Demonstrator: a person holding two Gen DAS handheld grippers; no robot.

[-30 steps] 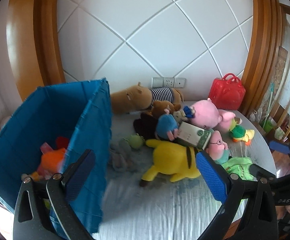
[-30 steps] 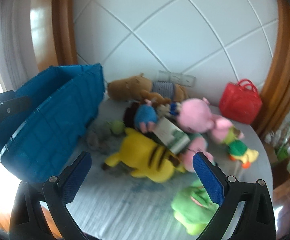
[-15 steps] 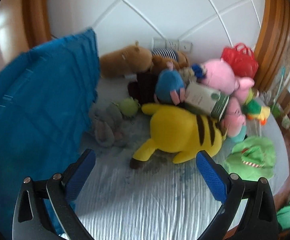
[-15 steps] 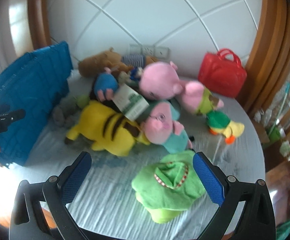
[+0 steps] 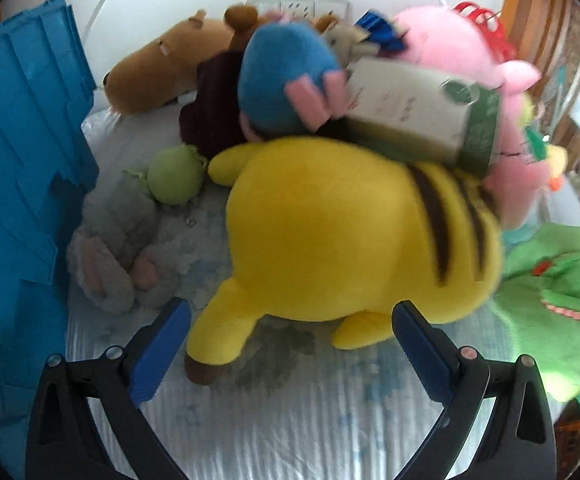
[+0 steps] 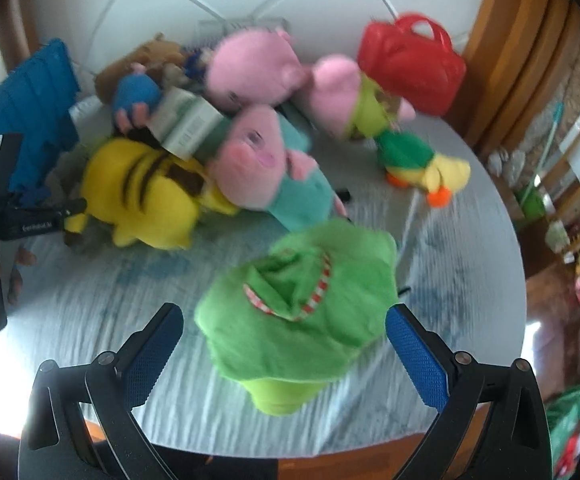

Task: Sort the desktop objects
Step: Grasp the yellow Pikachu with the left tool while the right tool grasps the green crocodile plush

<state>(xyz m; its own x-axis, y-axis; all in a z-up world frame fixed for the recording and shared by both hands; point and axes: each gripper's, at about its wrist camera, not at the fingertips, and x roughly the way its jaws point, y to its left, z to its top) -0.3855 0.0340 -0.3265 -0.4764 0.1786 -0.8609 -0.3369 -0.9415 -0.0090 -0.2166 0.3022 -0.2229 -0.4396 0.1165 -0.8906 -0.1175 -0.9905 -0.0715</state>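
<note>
The left gripper [image 5: 290, 336], jaws wide and empty, frames the yellow plush [image 5: 342, 236] beside the blue crate [image 5: 21, 152]; it should close across the body (not the foot). The right gripper [image 6: 283, 344], equally spread, brackets the green plush [image 6: 294, 304].

A yellow plush toy [image 5: 342, 236] with dark brown stripes on its back lies on its side in the middle of the left wrist frame, on the pale cloth-covered counter [image 5: 290, 420]. A white and green box [image 5: 418, 114] rests tilted on top of it. A blue plush [image 5: 285, 80] sits just behind, at upper centre. A grey plush [image 5: 113, 248] lies at the left, beside the blue crate [image 5: 21, 160], with a small green ball-like toy [image 5: 173, 176] touching it. A brown plush [image 5: 161, 76] lies at the upper left. In the right wrist frame, a green plush [image 6: 302, 312] lies at lower centre, pink pig plushes [image 6: 257, 160] are piled at upper centre, and a yellow duck toy [image 6: 430, 172] in green stands right of them, apart.
</note>
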